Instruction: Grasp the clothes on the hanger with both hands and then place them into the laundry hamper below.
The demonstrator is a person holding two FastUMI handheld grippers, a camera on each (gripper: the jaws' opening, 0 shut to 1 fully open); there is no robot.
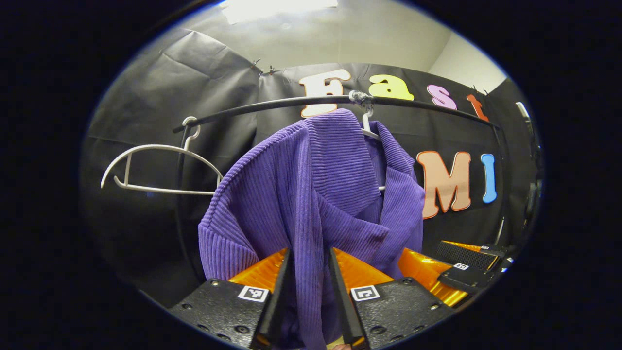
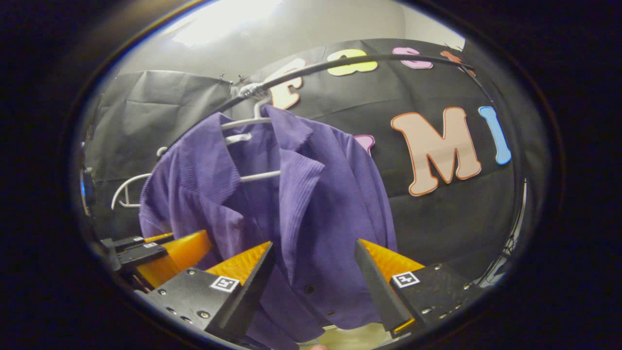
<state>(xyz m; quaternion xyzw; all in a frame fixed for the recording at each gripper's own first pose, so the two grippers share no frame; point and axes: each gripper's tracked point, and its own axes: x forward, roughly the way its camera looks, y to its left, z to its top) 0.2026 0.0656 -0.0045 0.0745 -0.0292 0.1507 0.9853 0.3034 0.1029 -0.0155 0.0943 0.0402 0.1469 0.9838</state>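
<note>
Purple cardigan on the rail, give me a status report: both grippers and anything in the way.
Left gripper closing on the purple cardigan, grip unconfirmed. Right gripper open around its front edge. Cardigan on its white hanger, rail. Empty hanger beside, clear.

left gripper [image 1: 311, 257] narrowed, right gripper [image 2: 313, 255] (wider) parted

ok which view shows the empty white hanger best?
Left gripper view: the empty white hanger hangs on the rail, in full outline with its hook, left of the purple jacket. In the right gripper view the hanger peeks out partly from behind the jacket.
</note>
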